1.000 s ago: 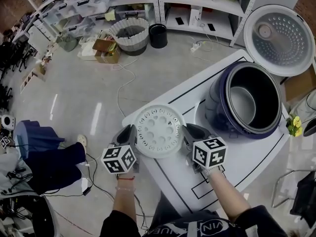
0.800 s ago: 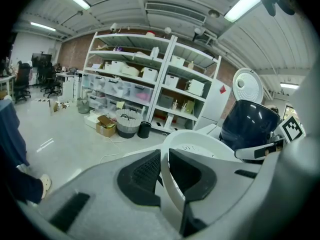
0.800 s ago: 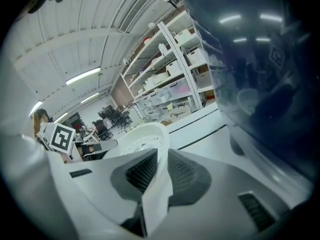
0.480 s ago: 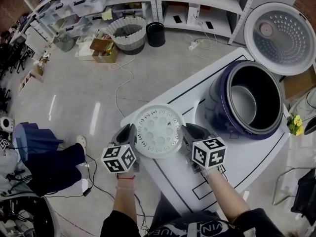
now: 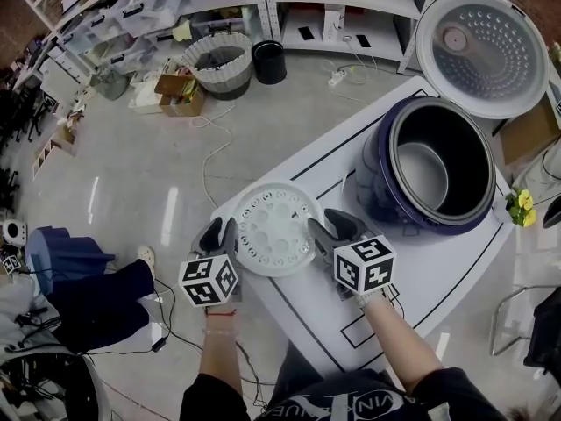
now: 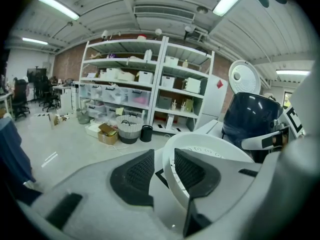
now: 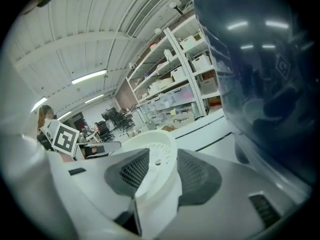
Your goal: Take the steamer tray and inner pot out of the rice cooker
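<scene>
Steamer tray [image 5: 274, 229], table [image 5: 438, 279] corner; L tool [image 5: 221, 232], R tool [image 5: 328, 227] jaws opening round rim.

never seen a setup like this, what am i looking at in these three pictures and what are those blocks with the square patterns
There is no robot here: a person holds a two-jaw gripper in each hand. The patterned cubes are part of those grippers. The wide picture comes from a camera on the person's head, looking down. The other two come from cameras riding on each gripper, looking along its jaws.

On the white table stands a dark blue rice cooker with its lid open and the inner pot inside. Near the table's corner is the white steamer tray, apparently resting on the surface.

The left gripper and right gripper sit at opposite sides of the tray, its rim between each pair of jaws. Both pairs are opening, so neither seems to clamp it.
</scene>
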{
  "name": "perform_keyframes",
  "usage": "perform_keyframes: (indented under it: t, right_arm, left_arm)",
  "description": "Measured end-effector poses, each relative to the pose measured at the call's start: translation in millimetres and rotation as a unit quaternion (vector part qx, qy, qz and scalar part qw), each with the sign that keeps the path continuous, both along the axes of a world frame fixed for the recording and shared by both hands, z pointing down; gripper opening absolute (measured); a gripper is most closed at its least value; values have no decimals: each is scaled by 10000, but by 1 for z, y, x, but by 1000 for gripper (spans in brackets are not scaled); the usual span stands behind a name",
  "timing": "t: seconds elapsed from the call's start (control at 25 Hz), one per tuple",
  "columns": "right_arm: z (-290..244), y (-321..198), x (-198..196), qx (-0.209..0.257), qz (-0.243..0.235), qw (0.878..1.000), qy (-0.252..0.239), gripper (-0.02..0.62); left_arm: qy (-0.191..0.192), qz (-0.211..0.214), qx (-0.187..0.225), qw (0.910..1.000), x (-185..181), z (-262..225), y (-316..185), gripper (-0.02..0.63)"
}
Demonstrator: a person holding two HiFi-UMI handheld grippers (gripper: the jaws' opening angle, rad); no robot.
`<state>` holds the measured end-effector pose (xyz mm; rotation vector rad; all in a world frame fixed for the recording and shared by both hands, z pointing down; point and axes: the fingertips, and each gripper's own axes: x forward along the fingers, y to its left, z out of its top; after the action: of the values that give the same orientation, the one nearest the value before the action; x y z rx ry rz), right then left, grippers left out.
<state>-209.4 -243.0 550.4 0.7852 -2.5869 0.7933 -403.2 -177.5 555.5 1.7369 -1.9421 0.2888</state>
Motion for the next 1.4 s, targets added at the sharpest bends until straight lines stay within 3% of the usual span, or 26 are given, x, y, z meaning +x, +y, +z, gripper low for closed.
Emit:
perform_keyframes:
  t: [0.28, 0.68, 1.08, 1.4]
  right_arm:
    - [-39, 22, 3, 659, -278, 9974, -45, 155]
    - [-122, 50, 50, 1574, -430, 9865, -167, 155]
    - [-182, 37, 142, 2183, 122, 9755, -251, 155]
    - [-203, 4, 209, 2448, 863, 9657, -10, 155]
  left_arm:
    - [-350, 32, 418, 9985, 5, -39, 4, 117]
    - [-215, 1122, 1150, 9868, 110, -115, -41, 117]
    - [114, 2178, 1683, 9613, 219, -169, -91, 117]
    - [424, 2620, 1785, 9475, 272, -184, -121, 117]
